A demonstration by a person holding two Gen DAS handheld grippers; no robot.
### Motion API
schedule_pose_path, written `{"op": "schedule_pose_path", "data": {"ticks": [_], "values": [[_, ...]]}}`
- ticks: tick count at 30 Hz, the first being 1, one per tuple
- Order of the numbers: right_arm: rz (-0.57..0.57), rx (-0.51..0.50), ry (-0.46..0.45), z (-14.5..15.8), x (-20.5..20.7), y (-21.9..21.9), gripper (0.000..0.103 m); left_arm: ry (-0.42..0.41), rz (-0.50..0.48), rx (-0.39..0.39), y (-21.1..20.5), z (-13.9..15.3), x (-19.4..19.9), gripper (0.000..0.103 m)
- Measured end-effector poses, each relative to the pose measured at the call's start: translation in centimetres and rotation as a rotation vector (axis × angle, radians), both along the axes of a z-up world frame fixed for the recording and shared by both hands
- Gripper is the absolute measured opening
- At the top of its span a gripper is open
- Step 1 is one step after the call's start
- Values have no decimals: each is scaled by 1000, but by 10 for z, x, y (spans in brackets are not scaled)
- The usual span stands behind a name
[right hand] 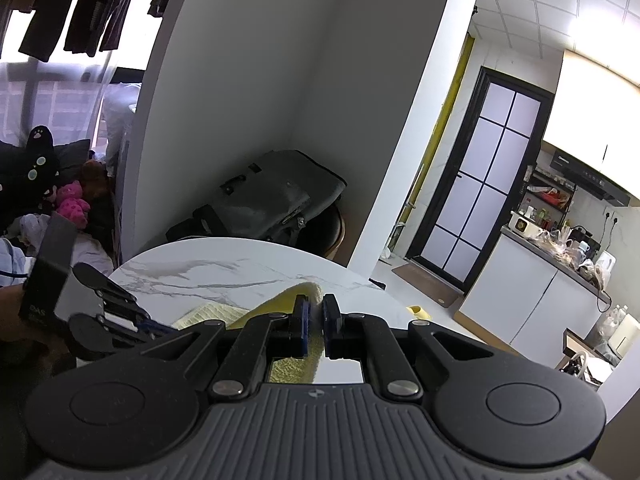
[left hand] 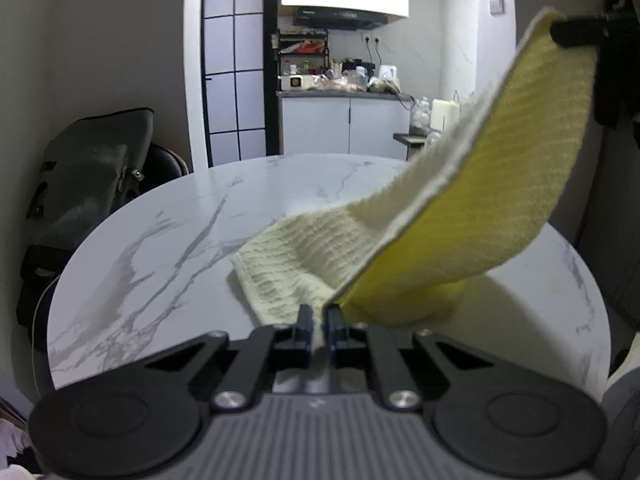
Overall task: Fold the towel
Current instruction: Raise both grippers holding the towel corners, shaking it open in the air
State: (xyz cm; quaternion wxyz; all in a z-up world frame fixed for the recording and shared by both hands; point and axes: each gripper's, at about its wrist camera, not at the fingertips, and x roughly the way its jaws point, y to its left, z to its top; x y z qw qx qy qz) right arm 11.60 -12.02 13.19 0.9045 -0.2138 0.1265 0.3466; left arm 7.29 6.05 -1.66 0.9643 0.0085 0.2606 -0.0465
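Note:
A yellow towel (left hand: 460, 216) with a pale ribbed side lies partly on the round white marble table (left hand: 168, 240). My left gripper (left hand: 319, 316) is shut on a near corner of the towel, low over the table. My right gripper (left hand: 560, 32) is shut on the opposite corner and holds it high at the upper right, so the towel hangs in a curve between them. In the right wrist view the right gripper (right hand: 316, 308) pinches a yellow towel (right hand: 298, 294) edge, and the left gripper (right hand: 120, 320) shows at the lower left over the table (right hand: 224, 268).
A dark grey bag (left hand: 88, 184) rests on a chair beyond the table's left edge. A kitchen counter (left hand: 344, 96) with clutter and a black-framed glass door (left hand: 234, 72) stand behind. Soft toys (right hand: 72, 204) lie at the far left.

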Motion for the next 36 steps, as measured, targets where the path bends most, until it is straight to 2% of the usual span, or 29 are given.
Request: {"op": "schedule_pose_path", "data": {"ticks": [10, 21, 36], "values": [[-11, 8, -47, 18, -12, -2, 8, -133, 69, -34, 16, 41, -14, 6], [-16, 26, -136, 52, -37, -5, 8, -324, 93, -31, 17, 117, -38, 6], [-28, 65, -258, 97, -76, -14, 8, -467, 97, 5, 12, 179, -70, 6]]}}
